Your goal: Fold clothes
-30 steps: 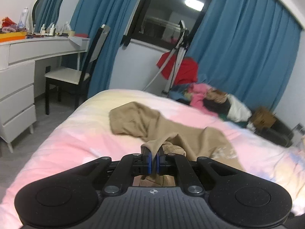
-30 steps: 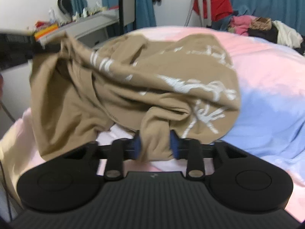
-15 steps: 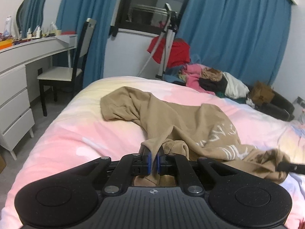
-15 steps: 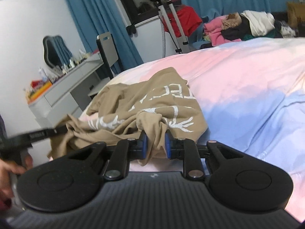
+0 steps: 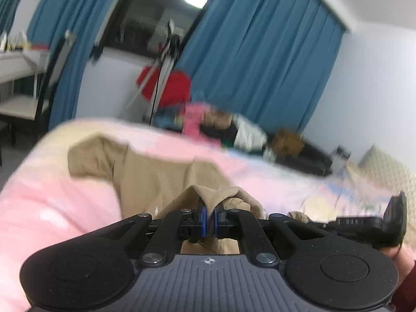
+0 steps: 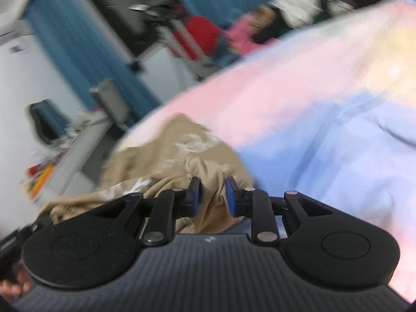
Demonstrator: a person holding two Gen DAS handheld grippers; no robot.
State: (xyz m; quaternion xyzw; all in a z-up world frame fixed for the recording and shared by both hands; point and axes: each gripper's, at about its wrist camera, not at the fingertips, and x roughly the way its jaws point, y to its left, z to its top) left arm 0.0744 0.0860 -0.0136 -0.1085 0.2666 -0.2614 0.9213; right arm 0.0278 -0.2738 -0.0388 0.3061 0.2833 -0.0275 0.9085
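Left wrist view, blurred: left gripper has its 2 blue pads pressed tight on a fold of a tan shirt. Rest of the shirt lies spread on a pink bed, 1 sleeve toward the far left. Blue curtains behind.

Right wrist view, tilted & blurred: right gripper, jaws just opened a bit, still pinching a thicker bunch of the same shirt w/ white print, near the bed edge.
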